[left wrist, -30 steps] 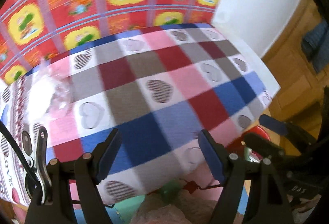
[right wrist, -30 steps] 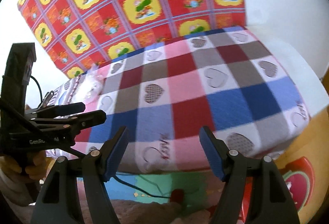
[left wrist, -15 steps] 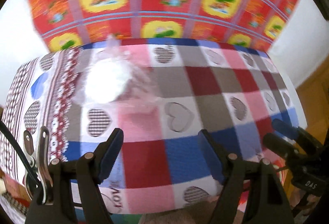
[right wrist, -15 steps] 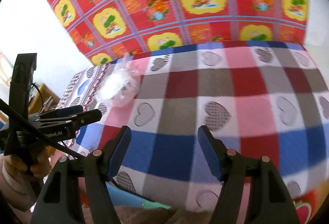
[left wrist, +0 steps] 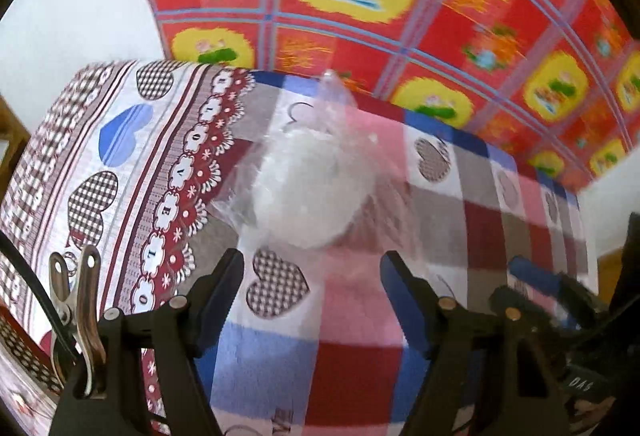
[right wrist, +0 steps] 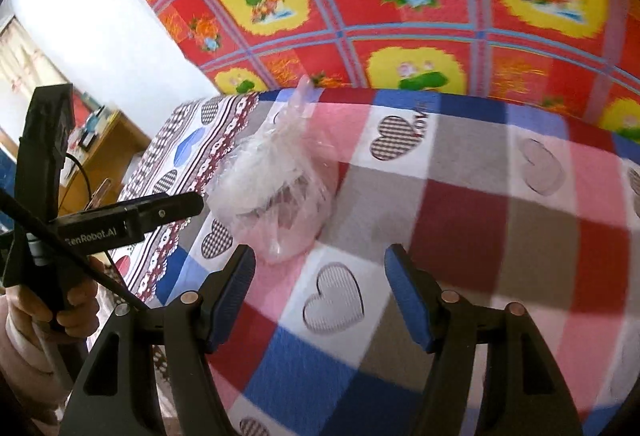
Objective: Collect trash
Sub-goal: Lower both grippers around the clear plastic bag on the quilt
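Checked blanket: clear trash bag lying, knotted tip toward wall; left hand-held gripper closing, empty; right hand-held gripper apart.

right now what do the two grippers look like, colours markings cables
Both are black plastic frames with two fingers carrying blue pads and copper-coloured rivets. The left gripper has white GenRobot.AI lettering on its side and a thin black cable. A metal spring clip hangs beside it. The right gripper shows no lettering here.
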Demonstrator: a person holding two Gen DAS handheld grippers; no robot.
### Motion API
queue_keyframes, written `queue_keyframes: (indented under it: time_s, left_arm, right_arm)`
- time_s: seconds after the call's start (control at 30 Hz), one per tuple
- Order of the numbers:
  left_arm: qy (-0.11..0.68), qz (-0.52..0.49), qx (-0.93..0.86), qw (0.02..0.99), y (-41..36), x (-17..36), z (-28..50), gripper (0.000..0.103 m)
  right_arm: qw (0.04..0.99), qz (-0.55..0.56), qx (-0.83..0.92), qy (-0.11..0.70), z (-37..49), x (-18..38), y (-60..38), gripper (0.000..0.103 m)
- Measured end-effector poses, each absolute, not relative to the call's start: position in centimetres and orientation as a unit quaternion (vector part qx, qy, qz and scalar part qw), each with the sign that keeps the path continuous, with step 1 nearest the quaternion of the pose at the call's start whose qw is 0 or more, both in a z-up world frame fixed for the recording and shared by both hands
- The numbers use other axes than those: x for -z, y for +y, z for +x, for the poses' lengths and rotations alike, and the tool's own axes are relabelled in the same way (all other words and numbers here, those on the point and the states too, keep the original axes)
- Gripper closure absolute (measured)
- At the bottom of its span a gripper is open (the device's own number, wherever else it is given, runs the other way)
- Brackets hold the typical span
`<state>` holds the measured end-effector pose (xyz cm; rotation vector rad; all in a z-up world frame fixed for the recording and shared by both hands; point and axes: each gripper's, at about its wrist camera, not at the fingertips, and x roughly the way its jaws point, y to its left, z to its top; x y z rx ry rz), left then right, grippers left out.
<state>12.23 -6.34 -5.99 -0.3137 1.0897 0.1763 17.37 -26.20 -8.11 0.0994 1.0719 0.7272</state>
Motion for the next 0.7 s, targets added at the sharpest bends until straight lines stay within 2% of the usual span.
queue_keyframes:
  time_s: [0.4,0.5,0.7]
  left_arm:
    - [0.537,-0.204,-0.102,0.812,-2.8,9.6,14.8,0.030]
    - [0.537,-0.220,-0.103,0.808,-2.6,10.1,14.8,0.030]
    - [0.534,-0.209,-0.132,0.808,-2.0,10.7,15.0,0.030]
  right_arm:
    - [0.759,-0.008,-0.384,0.526,23.0,11.1,-20.2,0.034]
    - [0.757,-0.018,-0.385,0.527,24.2,11.4,-19.0,0.040]
    - [0.755,-0.044,-0.399,0.519,25.9,11.6,-16.4,0.040]
